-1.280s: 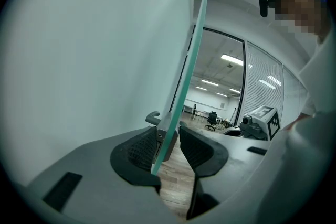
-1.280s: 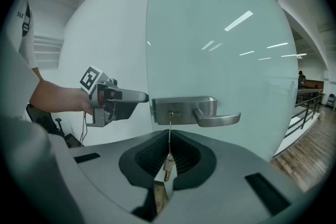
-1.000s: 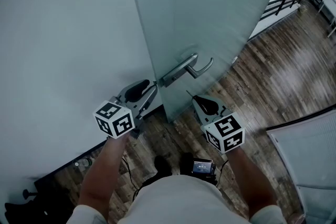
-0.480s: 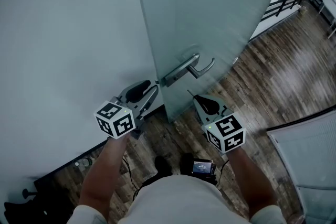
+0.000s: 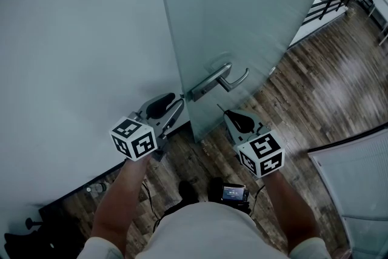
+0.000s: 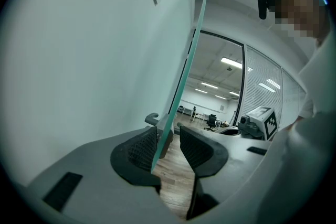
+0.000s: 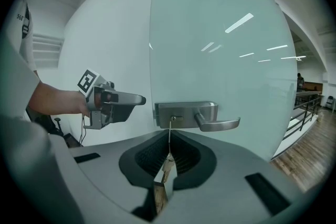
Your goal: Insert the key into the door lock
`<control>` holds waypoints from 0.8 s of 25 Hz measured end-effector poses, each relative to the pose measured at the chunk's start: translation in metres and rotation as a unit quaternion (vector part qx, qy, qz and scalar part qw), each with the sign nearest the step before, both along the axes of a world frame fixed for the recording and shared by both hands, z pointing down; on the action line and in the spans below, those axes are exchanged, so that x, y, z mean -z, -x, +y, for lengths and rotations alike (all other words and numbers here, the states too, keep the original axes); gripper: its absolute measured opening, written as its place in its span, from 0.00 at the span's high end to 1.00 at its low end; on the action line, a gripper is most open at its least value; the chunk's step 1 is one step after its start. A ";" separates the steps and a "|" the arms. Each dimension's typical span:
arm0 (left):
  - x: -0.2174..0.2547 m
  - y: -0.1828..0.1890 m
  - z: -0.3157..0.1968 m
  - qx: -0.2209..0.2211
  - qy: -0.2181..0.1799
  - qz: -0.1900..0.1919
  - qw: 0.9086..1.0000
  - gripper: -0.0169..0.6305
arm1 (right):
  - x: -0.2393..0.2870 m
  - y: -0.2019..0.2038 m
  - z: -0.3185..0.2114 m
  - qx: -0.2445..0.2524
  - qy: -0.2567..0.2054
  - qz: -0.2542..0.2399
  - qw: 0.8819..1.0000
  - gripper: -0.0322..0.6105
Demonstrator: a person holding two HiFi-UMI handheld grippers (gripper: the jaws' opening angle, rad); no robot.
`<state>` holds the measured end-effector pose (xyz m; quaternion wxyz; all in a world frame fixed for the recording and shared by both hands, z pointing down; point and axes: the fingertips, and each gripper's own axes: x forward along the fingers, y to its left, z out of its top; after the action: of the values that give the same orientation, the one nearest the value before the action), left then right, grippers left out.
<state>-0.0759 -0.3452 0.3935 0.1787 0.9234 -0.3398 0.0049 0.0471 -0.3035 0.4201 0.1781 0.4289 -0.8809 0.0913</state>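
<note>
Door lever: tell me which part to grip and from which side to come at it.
Probably best: take the lever by its straight horizontal bar near the free end, jaws above and below it, coming head-on toward the glass door. Past its bend the bar stands off the glass, and that end lies clear of the key at the keyhole on the other side of the plate.

key [image 7: 169, 140]: thin, edge-on, upright, tip at keyhole [image 7: 172, 119] | door lock [image 7: 185, 112]: silver plate, lever handle level, on glass door [image 7: 220, 34]
</note>
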 end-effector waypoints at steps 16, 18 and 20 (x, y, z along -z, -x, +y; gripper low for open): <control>0.001 -0.005 0.021 -0.005 0.009 0.026 1.000 0.74 | 0.006 -0.015 0.016 -0.010 0.007 -0.013 1.000 0.92; 0.001 -0.007 0.024 -0.007 0.011 0.031 0.999 0.74 | 0.006 -0.017 0.017 -0.013 0.007 -0.015 1.000 0.92; 0.002 -0.007 0.029 -0.008 0.013 0.035 0.999 0.74 | 0.008 -0.018 0.019 -0.016 0.007 -0.018 1.000 0.92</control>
<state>-0.0687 -0.3160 0.3919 0.2027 0.9230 -0.3262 -0.0217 0.0655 -0.2850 0.4116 0.1636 0.4397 -0.8766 0.1076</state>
